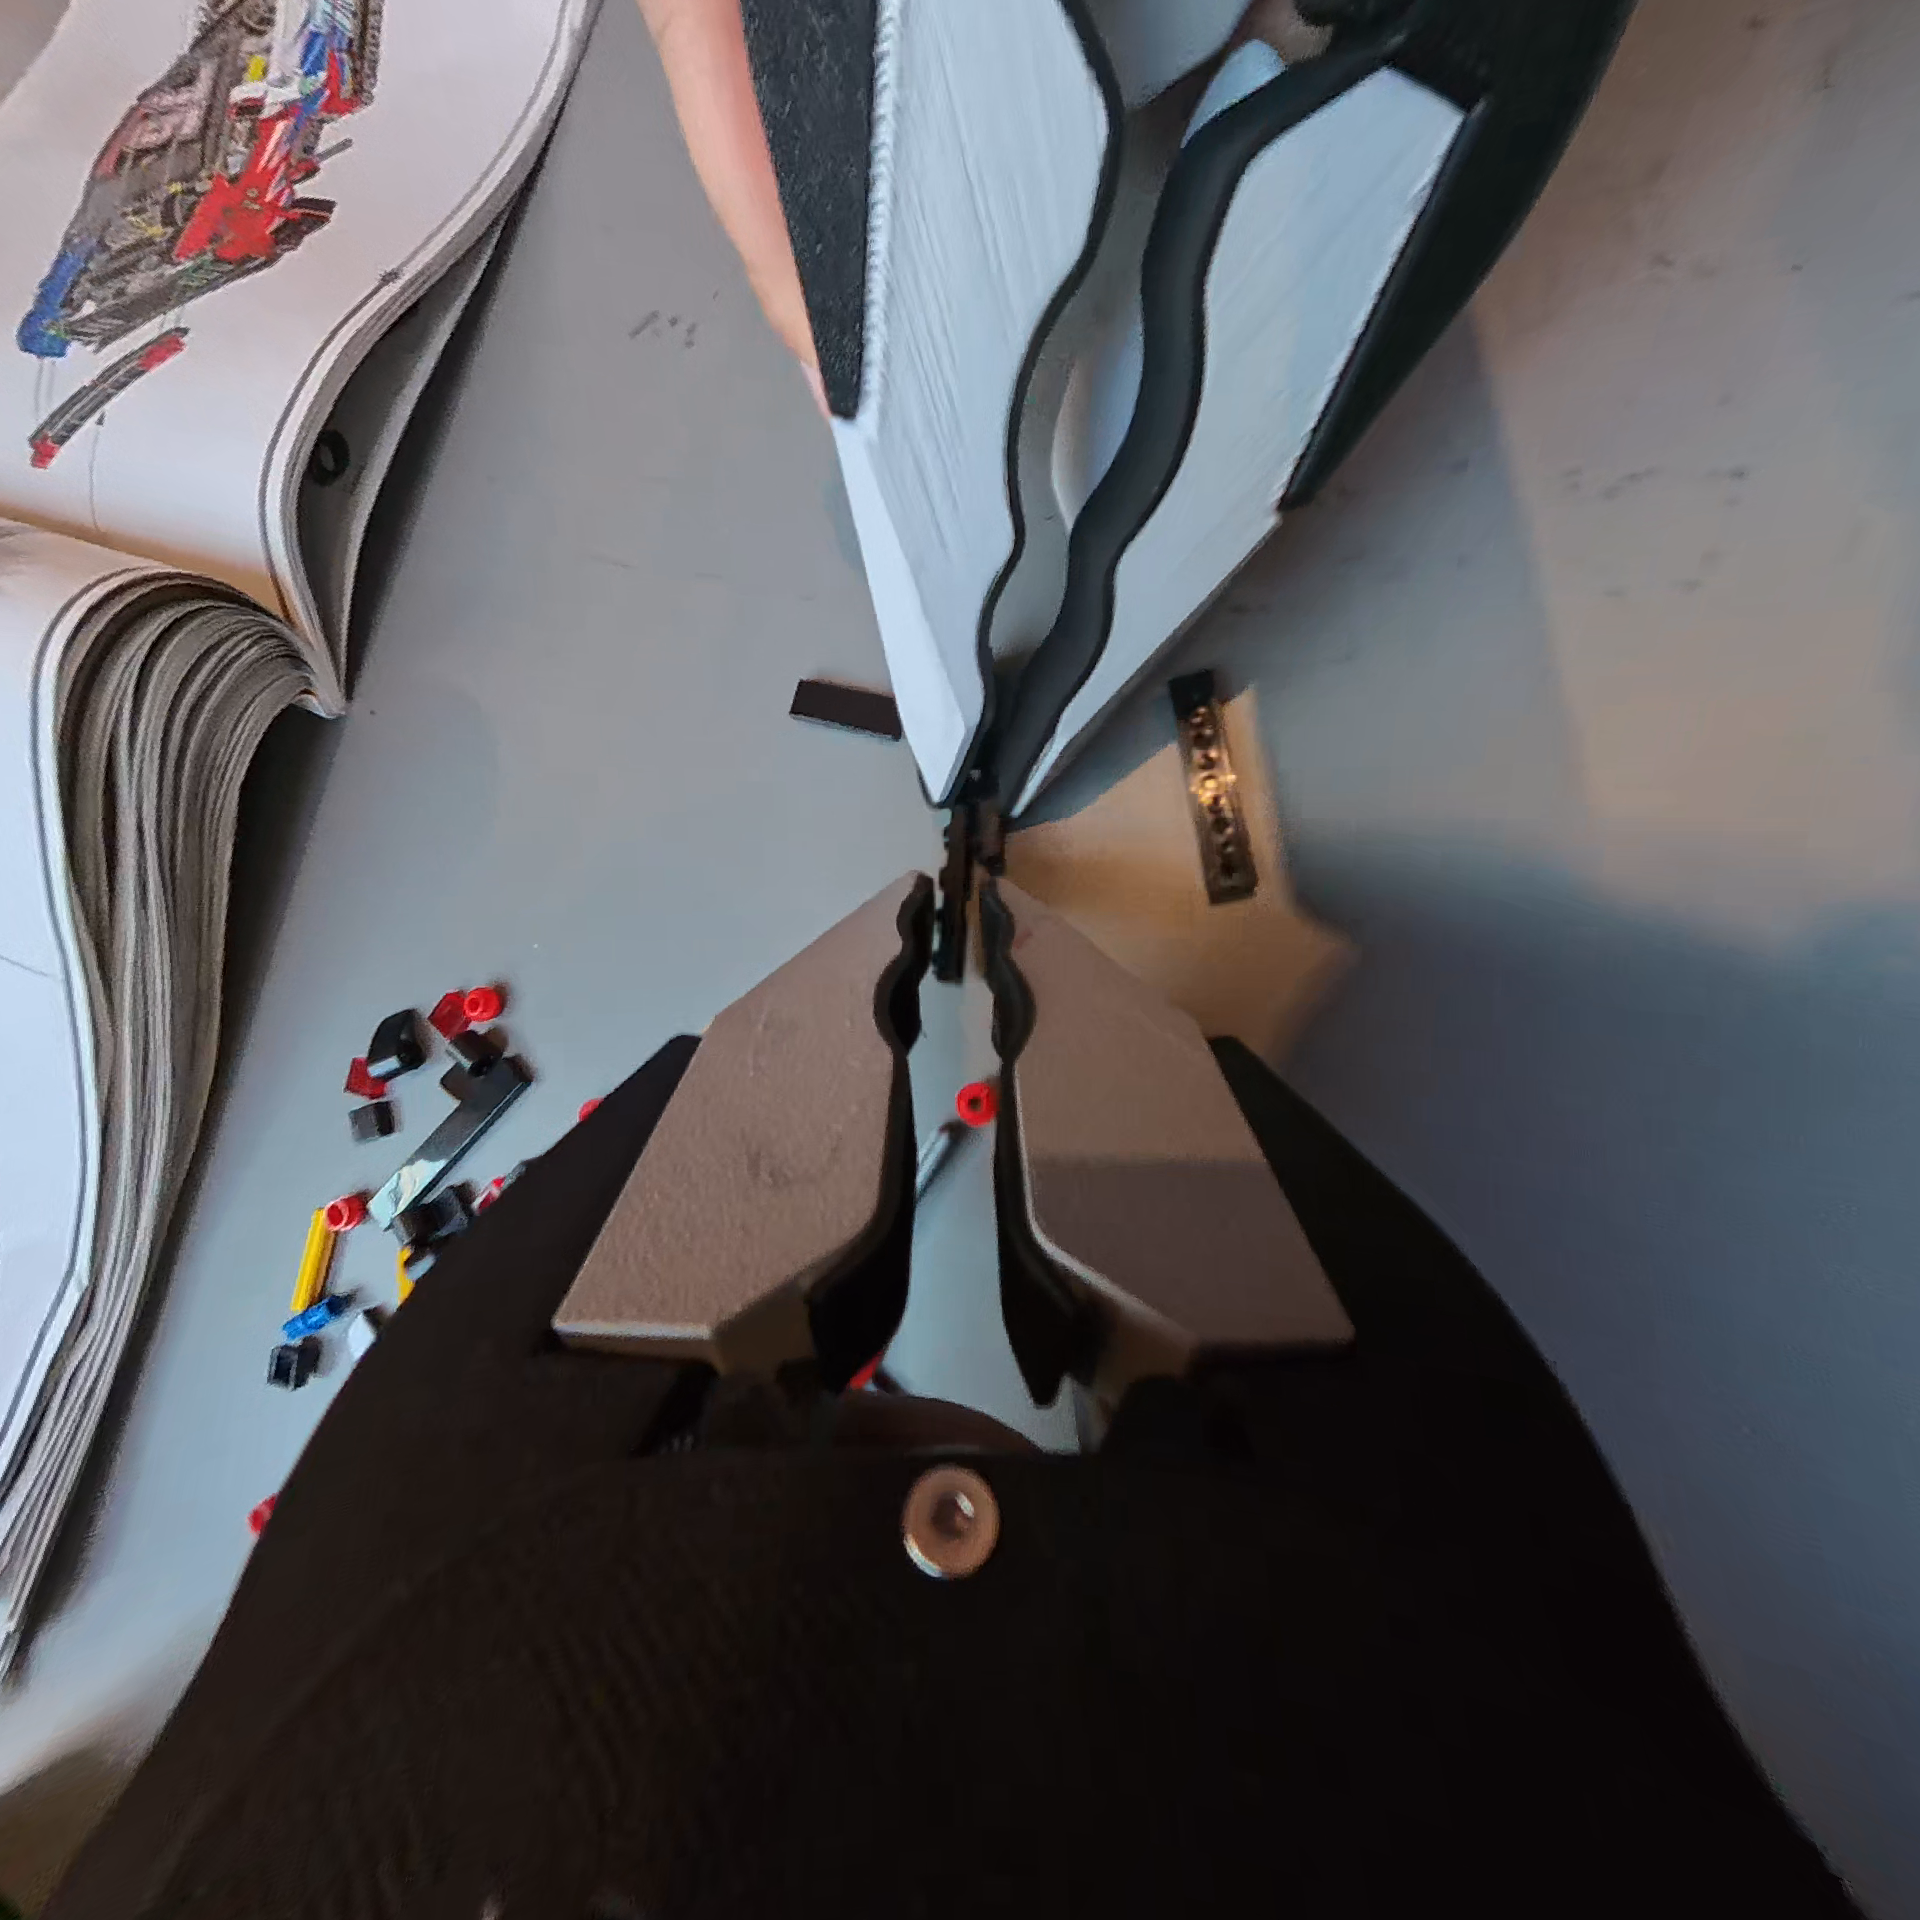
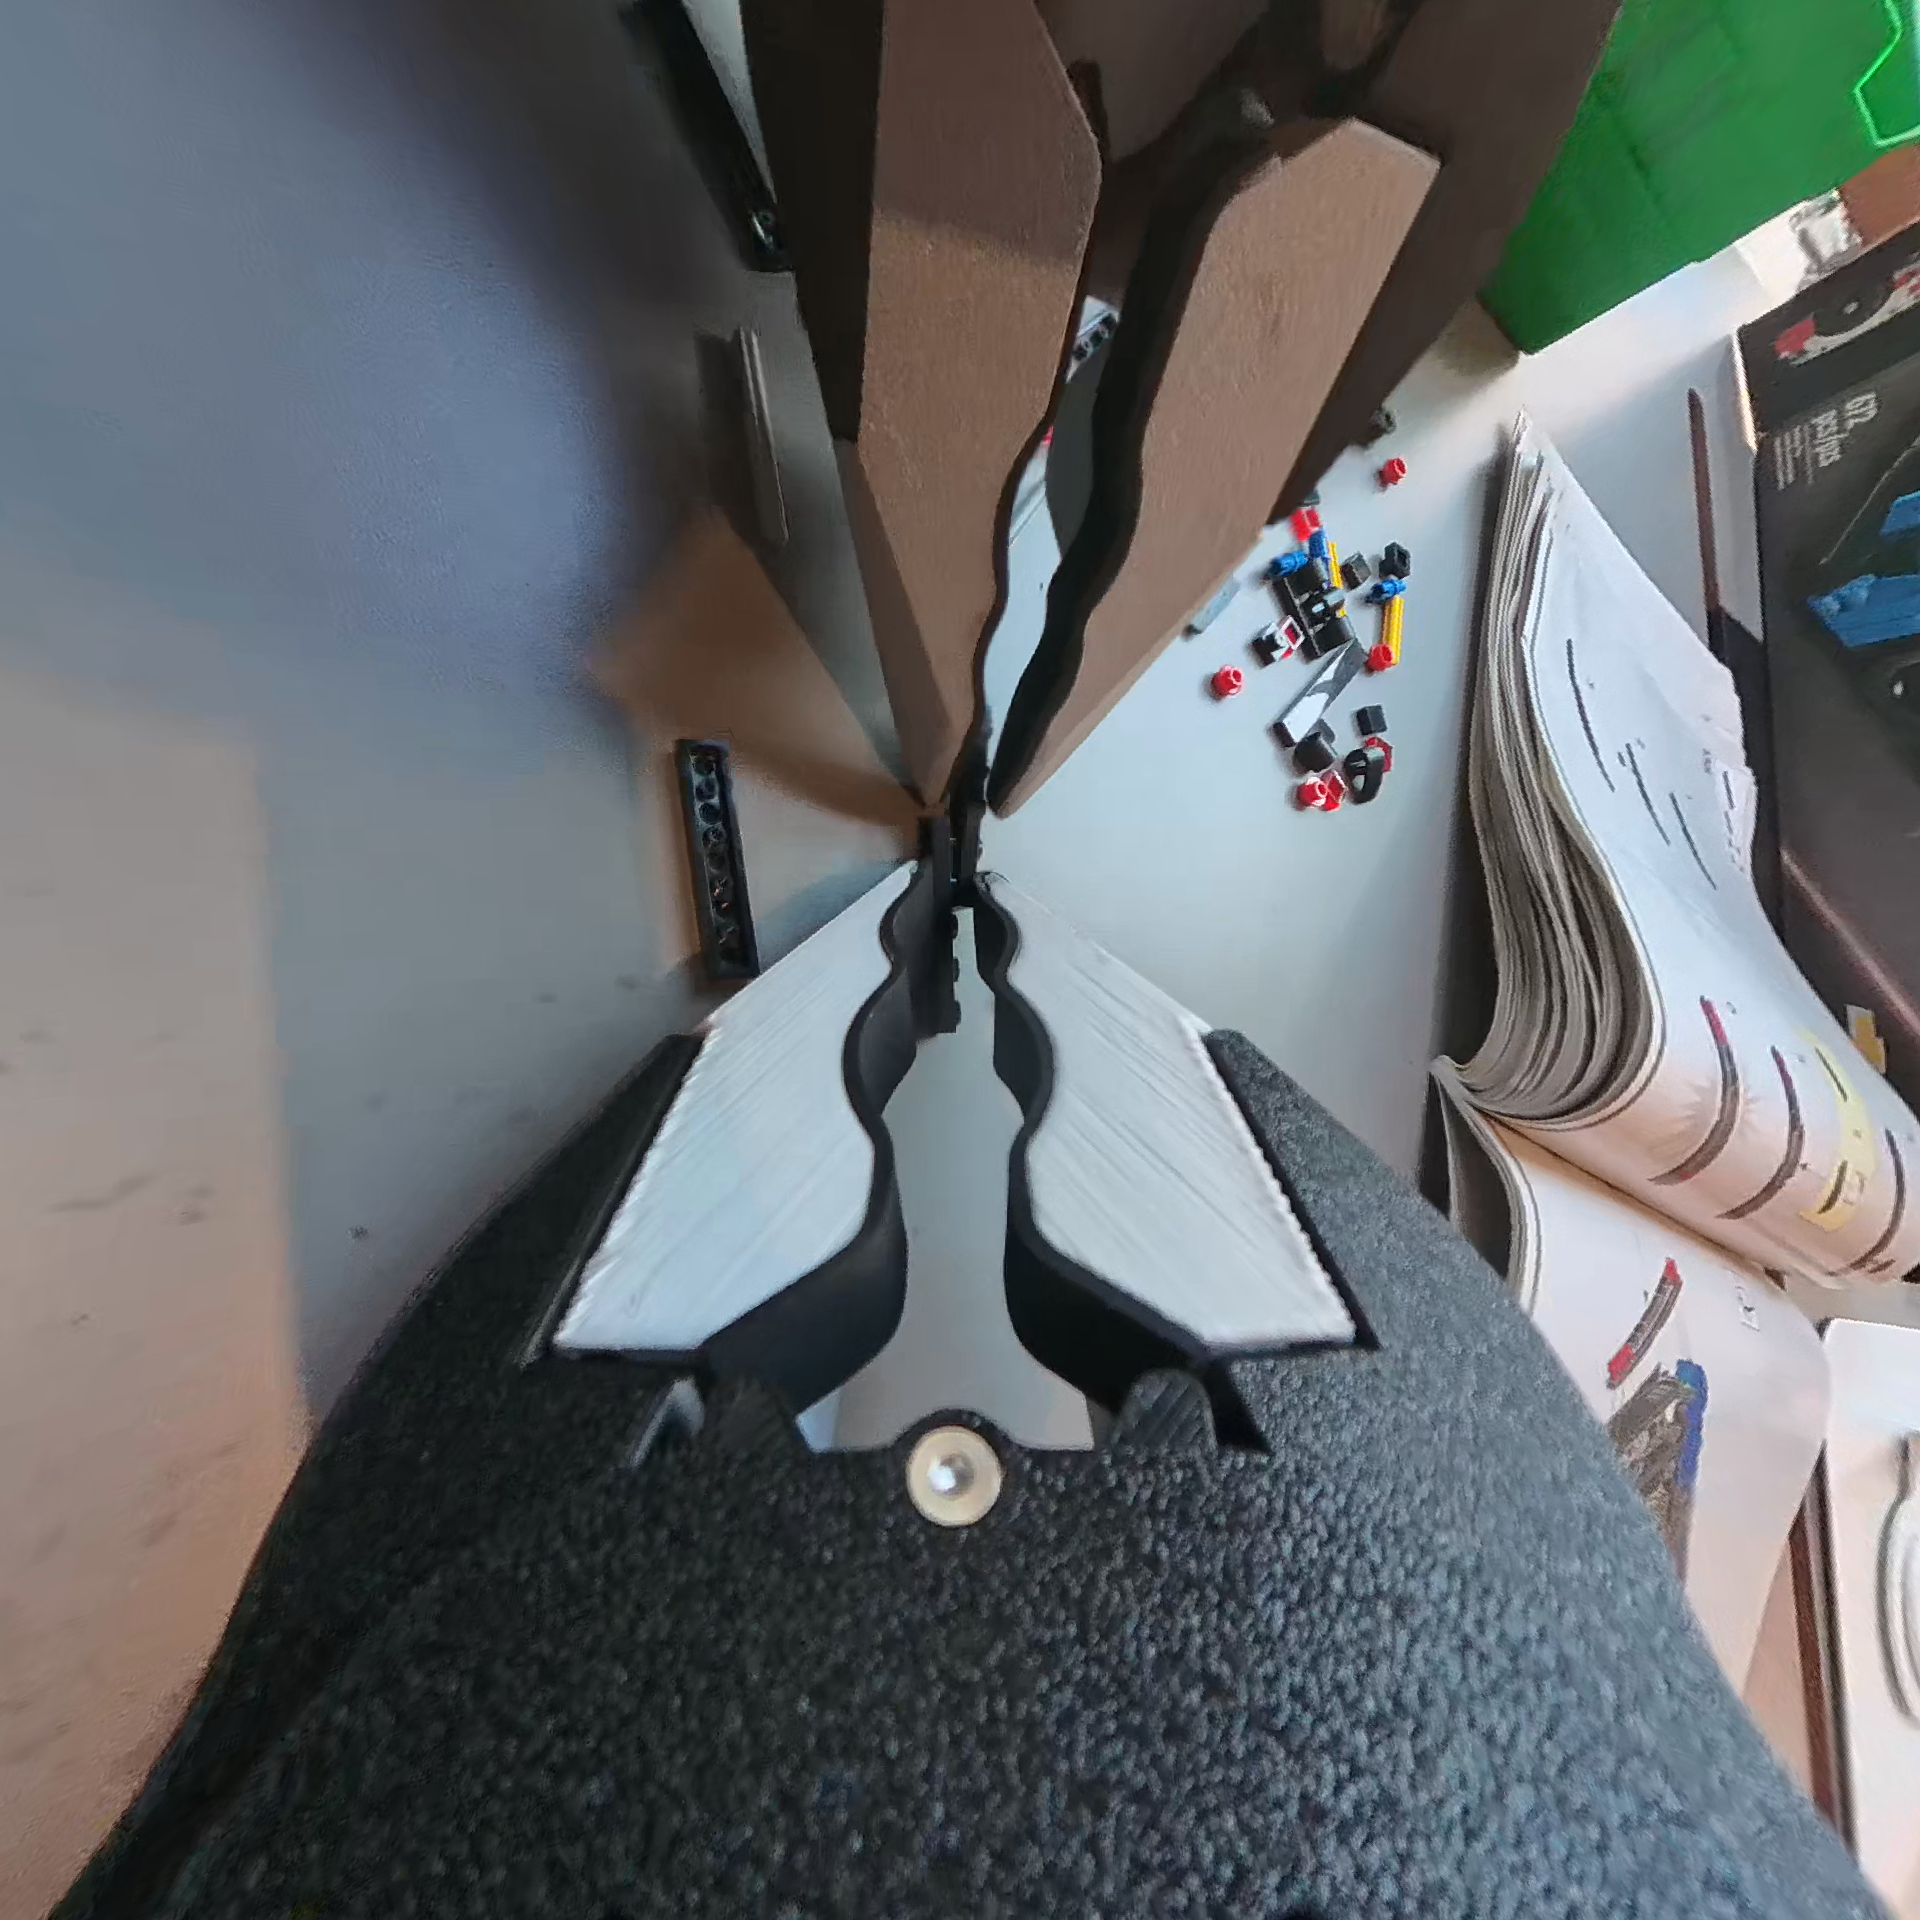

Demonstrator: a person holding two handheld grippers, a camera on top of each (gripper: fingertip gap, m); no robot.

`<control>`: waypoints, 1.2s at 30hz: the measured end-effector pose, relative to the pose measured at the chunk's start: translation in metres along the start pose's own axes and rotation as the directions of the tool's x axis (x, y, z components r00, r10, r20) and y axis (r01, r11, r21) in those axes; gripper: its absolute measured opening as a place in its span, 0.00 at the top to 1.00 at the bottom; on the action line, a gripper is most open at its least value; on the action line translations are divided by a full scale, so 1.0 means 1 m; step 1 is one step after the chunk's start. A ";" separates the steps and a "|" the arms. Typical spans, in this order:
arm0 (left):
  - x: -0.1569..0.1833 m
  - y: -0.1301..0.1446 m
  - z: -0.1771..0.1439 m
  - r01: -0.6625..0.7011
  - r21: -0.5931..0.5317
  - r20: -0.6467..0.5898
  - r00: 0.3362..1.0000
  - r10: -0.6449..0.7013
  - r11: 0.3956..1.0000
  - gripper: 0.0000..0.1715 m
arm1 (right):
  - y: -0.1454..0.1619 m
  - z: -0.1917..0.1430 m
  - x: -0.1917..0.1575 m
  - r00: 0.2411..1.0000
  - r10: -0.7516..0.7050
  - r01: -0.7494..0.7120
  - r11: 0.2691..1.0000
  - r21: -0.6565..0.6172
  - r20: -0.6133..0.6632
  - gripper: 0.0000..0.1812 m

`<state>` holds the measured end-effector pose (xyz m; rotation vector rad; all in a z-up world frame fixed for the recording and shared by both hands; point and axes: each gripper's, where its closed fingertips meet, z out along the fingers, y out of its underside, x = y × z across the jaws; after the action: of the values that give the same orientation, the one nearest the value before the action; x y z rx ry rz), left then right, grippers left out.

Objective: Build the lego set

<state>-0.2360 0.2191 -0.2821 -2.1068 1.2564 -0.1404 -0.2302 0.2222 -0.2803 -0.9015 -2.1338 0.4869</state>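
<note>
Table [image 1: 582, 540] fills the frame, grey and mostly bare at right, so there is open room there to swing either tool. Open instruction book [image 1: 208, 312] takes the upper left, its page edge close to the work, so I keep off that side. My right gripper [image 1: 971, 800] drops from the top centre; my left gripper [image 1: 951, 914] rises from the bottom centre. Both pinch the same small black lego assembly [image 1: 961, 883] tip to tip above the table, probably to press parts together. Black beam [image 1: 1218, 790] lies just right of centre; loose pieces [image 1: 416, 1143] sit lower left
</note>
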 end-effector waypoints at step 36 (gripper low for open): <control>0.000 0.001 0.000 0.253 0.008 -0.179 0.952 -0.247 0.968 0.99 | 0.001 -0.001 0.006 0.996 0.069 -0.068 0.997 -0.020 0.048 0.89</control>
<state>-0.2371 0.2189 -0.2822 -2.2599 1.0718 -0.4649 -0.2322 0.2277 -0.2776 -0.9857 -2.1600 0.5293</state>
